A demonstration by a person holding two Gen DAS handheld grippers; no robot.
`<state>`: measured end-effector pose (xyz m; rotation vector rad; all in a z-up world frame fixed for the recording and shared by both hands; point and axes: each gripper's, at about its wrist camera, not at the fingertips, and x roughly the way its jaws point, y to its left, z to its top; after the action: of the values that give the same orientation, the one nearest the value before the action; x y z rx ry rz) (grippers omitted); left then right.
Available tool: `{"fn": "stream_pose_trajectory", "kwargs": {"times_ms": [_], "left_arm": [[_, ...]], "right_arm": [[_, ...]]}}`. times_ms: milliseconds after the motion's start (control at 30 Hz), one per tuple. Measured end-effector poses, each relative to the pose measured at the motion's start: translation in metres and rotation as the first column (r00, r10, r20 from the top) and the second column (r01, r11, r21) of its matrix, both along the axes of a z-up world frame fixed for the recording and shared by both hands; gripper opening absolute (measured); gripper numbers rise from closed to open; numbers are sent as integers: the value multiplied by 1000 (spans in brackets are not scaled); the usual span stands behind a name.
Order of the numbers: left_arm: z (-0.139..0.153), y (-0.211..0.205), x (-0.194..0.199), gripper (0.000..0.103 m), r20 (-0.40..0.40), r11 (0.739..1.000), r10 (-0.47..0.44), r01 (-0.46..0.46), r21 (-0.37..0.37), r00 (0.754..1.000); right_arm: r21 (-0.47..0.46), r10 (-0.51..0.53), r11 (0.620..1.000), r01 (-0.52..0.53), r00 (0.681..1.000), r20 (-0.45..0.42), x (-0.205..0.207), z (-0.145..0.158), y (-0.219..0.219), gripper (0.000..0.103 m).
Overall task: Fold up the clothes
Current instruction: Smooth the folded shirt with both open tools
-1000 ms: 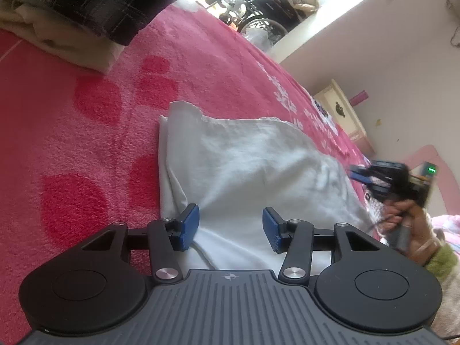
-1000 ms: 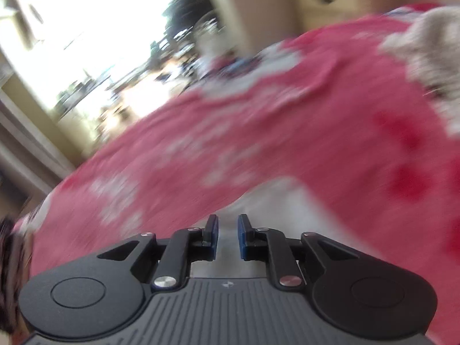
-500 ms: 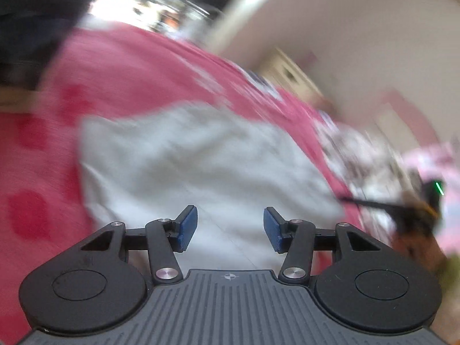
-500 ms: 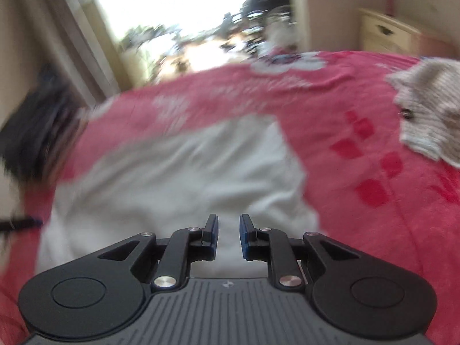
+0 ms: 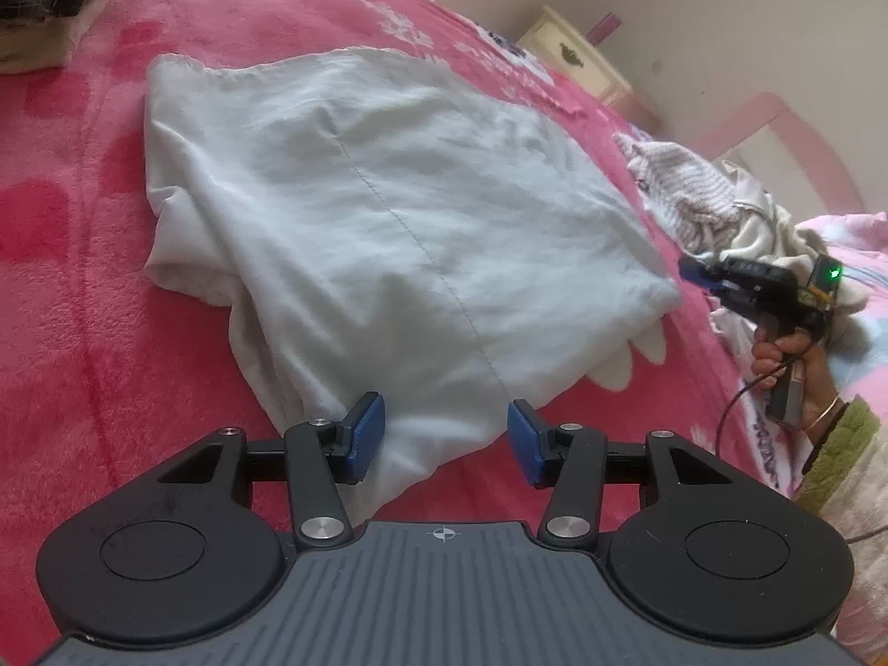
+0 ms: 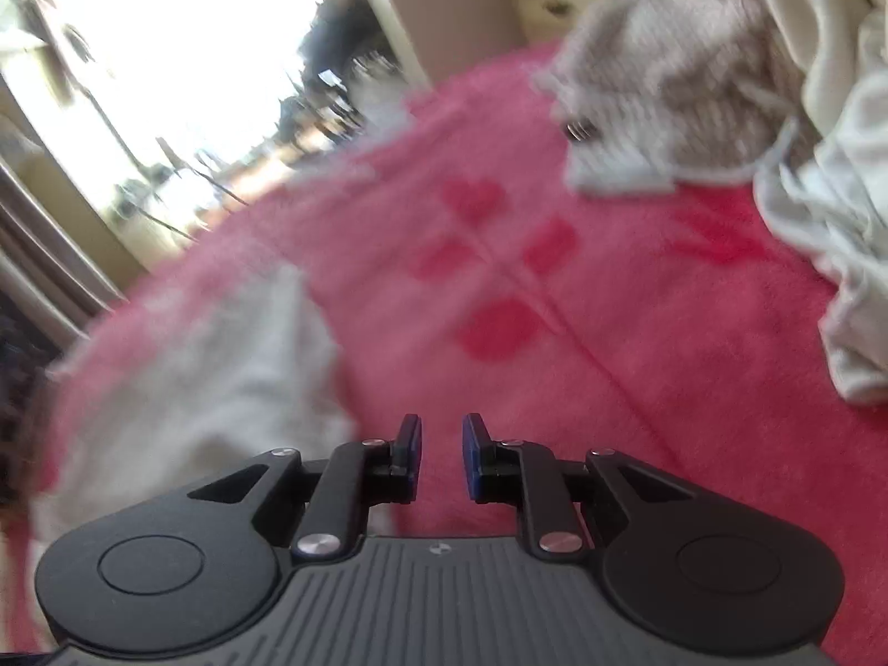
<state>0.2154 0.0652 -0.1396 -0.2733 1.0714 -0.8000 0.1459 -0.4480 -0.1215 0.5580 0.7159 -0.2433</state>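
A folded white garment (image 5: 388,211) lies on the pink blanket (image 5: 72,333). My left gripper (image 5: 447,441) is open and empty, its blue pads on either side of the garment's near corner. My right gripper (image 6: 441,452) is open with a narrow gap and holds nothing, over bare blanket just right of the white garment (image 6: 183,388). It also shows in the left wrist view (image 5: 716,277), held in a hand beyond the garment's right corner.
A pile of unfolded clothes, a grey knit (image 6: 682,77) and a cream garment (image 6: 832,194), lies at the right. A stack of folded clothes (image 5: 39,5) sits at the far left. A cream nightstand (image 5: 577,53) stands by the wall.
The right gripper has swung from over the white garment to its right side, toward the pile. The left gripper has pulled back to the garment's near corner. Both stayed empty.
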Motion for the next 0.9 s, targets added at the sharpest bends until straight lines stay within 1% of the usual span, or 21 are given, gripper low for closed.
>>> {"fn": "stream_pose_trajectory", "kwargs": {"times_ms": [33,67,133,200,233,267,300,333,400,467,567,600,700,733,800,833,867,900], "left_arm": [[0,1,-2,49,8,1000,-8,8,-5,1000],[1,3,-3,49,15,1000,-15,15,-9,1000],[3,6,-5,50,19,1000,-29,29,-13,999],[3,12,-7,51,16,999,-30,31,-24,999],[3,15,-7,51,13,999,-26,26,-32,1000],[4,20,-5,51,14,999,-16,16,-43,1000],[5,24,-4,51,15,999,-5,6,-53,1000],[6,29,-2,52,16,998,5,-4,-63,1000],[9,38,1,52,17,996,27,-26,-86,999],[12,48,4,53,22,992,66,-63,-113,998],[13,61,10,53,26,985,129,-125,-119,991],[11,64,13,53,24,982,155,-151,-117,988],[6,73,22,53,21,968,232,-228,-104,973],[5,75,24,53,30,964,252,-248,-99,967],[2,77,29,53,40,957,279,-274,-98,960],[1,79,32,53,40,951,295,-290,-106,955],[0,81,34,53,41,945,312,-305,-116,949],[-1,82,37,53,44,939,327,-319,-130,944]], "right_arm": [[9,32,999,-32,999,40,-3,7,5,19],[37,77,996,-79,995,68,-2,10,13,19],[77,149,985,-153,987,56,6,7,27,20],[-16,119,993,-120,991,-65,17,-4,38,20],[-66,97,992,-106,987,-125,22,-10,43,21],[-127,30,991,-51,986,-166,23,-12,44,24],[-142,-8,990,-13,989,-148,20,-10,43,24],[-143,-40,989,24,993,-112,15,-3,43,24],[-160,-95,983,88,995,-39,5,16,52,24],[-154,-77,985,80,997,20,0,36,66,24],[-110,33,994,-27,998,51,6,55,100,24],[-90,87,993,-83,995,46,13,58,113,24],[-59,254,966,-253,967,20,37,60,169,24],[-48,290,956,-288,957,21,43,58,187,24],[6,323,946,-323,946,30,50,55,215,26],[40,335,941,-336,942,32,53,51,229,26],[75,347,934,-348,937,33,55,47,244,28],[111,364,923,-368,930,53,55,44,254,29]]}}
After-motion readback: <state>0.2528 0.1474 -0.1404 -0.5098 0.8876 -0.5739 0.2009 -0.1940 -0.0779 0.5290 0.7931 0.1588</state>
